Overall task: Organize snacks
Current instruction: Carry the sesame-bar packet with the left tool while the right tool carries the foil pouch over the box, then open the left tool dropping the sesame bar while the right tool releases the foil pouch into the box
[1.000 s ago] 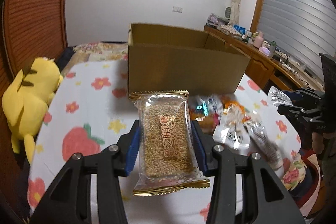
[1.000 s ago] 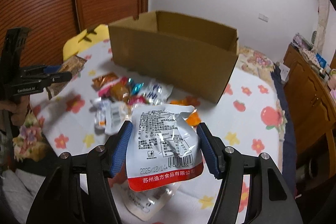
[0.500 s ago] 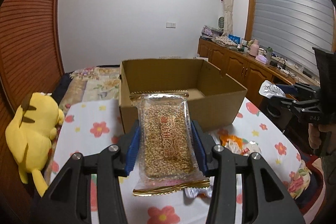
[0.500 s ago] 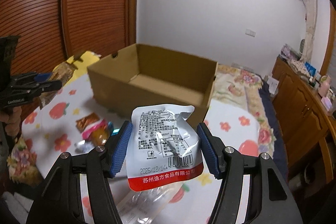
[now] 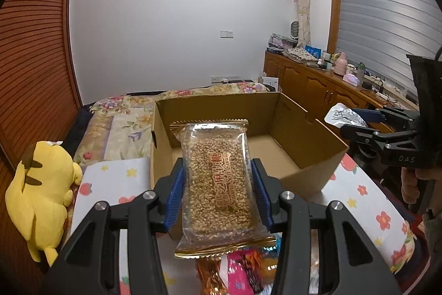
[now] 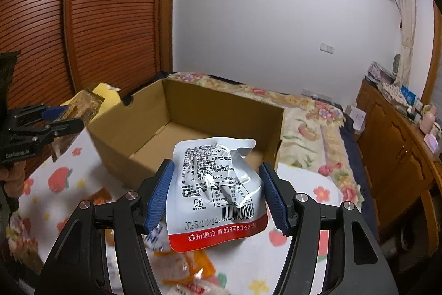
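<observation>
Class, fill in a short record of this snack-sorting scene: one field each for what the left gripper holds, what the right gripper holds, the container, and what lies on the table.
left gripper: clamps clear-wrapped sesame candy bar
right gripper: clamps silver foil pouch with red band
container: open brown cardboard box, inside bare as far as visible
table: flower-print cloth with loose snack packets
beside table: yellow plush toy

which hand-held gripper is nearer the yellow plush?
Left. The left hand-held gripper, shut on the sesame bar, is on the yellow plush side of the box; the right hand-held gripper is on the far side.
</observation>
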A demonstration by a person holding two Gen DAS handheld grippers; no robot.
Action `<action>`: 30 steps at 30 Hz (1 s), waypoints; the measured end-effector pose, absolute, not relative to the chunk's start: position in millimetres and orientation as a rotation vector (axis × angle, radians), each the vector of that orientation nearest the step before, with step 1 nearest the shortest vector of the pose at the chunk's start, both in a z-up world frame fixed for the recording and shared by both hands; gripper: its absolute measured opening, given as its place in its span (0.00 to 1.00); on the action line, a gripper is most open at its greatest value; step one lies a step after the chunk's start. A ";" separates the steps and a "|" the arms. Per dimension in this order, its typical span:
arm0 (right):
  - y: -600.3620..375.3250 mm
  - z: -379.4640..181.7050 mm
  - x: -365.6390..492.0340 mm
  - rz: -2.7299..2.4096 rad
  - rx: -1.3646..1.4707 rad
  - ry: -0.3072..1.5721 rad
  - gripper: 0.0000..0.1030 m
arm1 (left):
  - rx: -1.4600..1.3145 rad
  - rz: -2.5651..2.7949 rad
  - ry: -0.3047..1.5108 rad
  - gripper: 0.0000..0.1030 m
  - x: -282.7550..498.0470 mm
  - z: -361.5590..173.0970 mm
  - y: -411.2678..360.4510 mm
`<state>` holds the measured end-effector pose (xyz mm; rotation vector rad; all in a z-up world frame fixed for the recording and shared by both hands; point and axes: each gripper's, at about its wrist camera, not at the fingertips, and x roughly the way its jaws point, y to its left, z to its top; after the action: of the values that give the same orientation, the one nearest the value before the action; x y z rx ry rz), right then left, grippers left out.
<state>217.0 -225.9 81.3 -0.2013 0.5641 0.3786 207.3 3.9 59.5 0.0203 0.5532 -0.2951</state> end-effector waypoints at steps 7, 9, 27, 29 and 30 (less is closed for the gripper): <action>-211.6 80.5 248.4 0.366 -0.196 0.582 0.63 | 0.028 -0.285 0.595 0.44 237.3 51.9 -0.4; -206.3 79.2 254.8 0.362 -0.204 0.587 0.63 | 0.034 -0.286 0.607 0.44 244.4 49.7 -3.3; -181.3 42.4 297.8 0.340 -0.196 0.690 0.63 | 0.031 -0.299 0.759 0.45 300.7 29.5 -33.6; -181.1 36.6 301.7 0.336 -0.191 0.710 0.63 | 0.034 -0.294 0.777 0.45 304.1 25.4 -34.9; -179.3 34.9 302.4 0.334 -0.190 0.716 0.63 | 0.034 -0.296 0.783 0.45 304.6 23.8 -34.8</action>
<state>302.4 -179.3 34.9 -0.1904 0.7165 0.3339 304.6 -34.8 23.8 0.0335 0.7828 -0.2961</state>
